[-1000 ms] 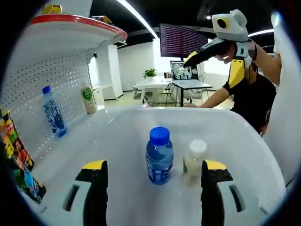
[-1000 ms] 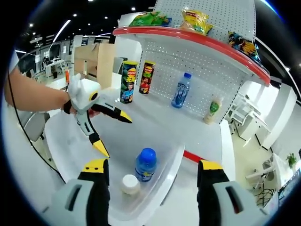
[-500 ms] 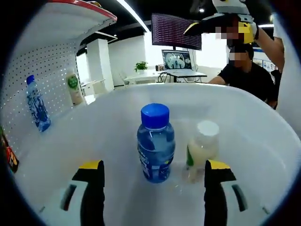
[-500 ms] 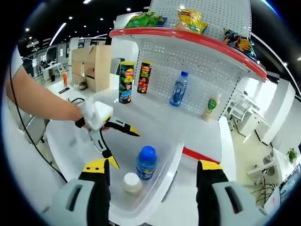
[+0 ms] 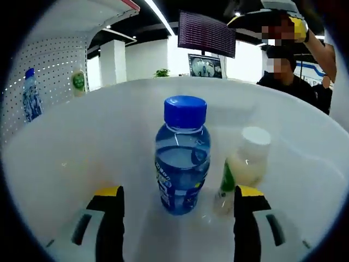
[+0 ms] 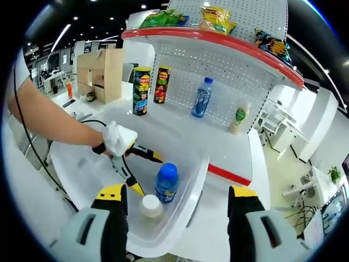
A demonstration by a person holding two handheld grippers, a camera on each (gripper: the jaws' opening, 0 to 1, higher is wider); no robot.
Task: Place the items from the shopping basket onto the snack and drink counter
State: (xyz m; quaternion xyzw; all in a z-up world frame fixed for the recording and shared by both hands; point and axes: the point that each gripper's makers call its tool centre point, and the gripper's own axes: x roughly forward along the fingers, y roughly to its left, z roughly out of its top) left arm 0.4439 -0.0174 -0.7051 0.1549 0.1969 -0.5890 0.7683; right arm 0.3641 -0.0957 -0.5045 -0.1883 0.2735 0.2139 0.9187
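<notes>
Glossy white plastic basket (image 5: pixel 82 164), clear smooth plastic bottle (image 5: pixel 181 158) with matt blue cap, cloudy plastic smaller bottle (image 5: pixel 244 169) with white cap, matt perforated metal back panel (image 6: pixel 218 76), smooth white surface (image 6: pixel 180 136), shiny snack bags (image 6: pixel 215 16).

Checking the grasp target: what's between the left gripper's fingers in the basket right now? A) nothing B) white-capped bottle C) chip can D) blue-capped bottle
D: the blue-capped bottle stands centred between the open left gripper fingers, the white-capped bottle off to one side.
</notes>
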